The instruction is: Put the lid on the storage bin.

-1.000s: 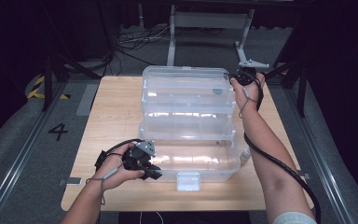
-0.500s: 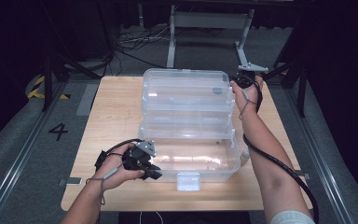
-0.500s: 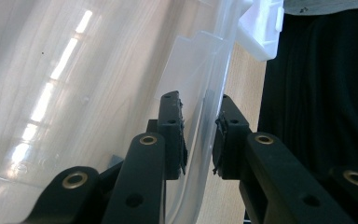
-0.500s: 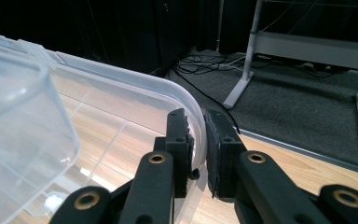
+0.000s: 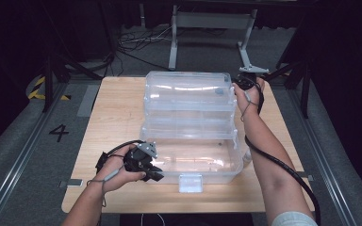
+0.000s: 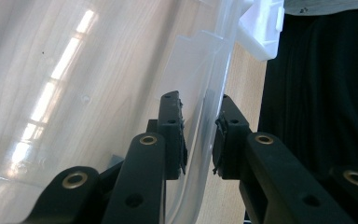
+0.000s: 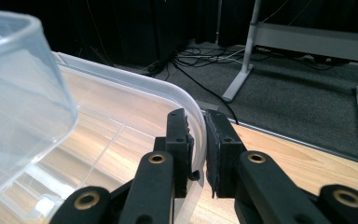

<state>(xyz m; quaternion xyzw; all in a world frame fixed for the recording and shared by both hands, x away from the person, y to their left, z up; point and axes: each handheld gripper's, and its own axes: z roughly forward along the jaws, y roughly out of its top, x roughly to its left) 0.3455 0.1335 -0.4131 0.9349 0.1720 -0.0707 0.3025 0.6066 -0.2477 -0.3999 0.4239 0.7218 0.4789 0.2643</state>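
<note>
Two clear plastic bins stand end to end on the wooden table (image 5: 115, 117). The near bin (image 5: 195, 160) is open at the top and has a white latch (image 5: 191, 182) at its front. My left gripper (image 5: 153, 174) sits at its near left corner; in the left gripper view the jaws (image 6: 199, 135) straddle the clear wall (image 6: 205, 79) and are shut on it. The far bin (image 5: 186, 89) stands taller. My right gripper (image 5: 238, 84) is at its far right corner, shut on a curved clear rim (image 7: 158, 86).
A metal frame with legs (image 5: 207, 21) and loose cables (image 5: 136, 44) lie on the floor beyond the table. A "4" (image 5: 59, 133) marks the floor at the left. Bare wood shows left and right of the bins. Dark clothing (image 6: 317, 93) is close behind the near edge.
</note>
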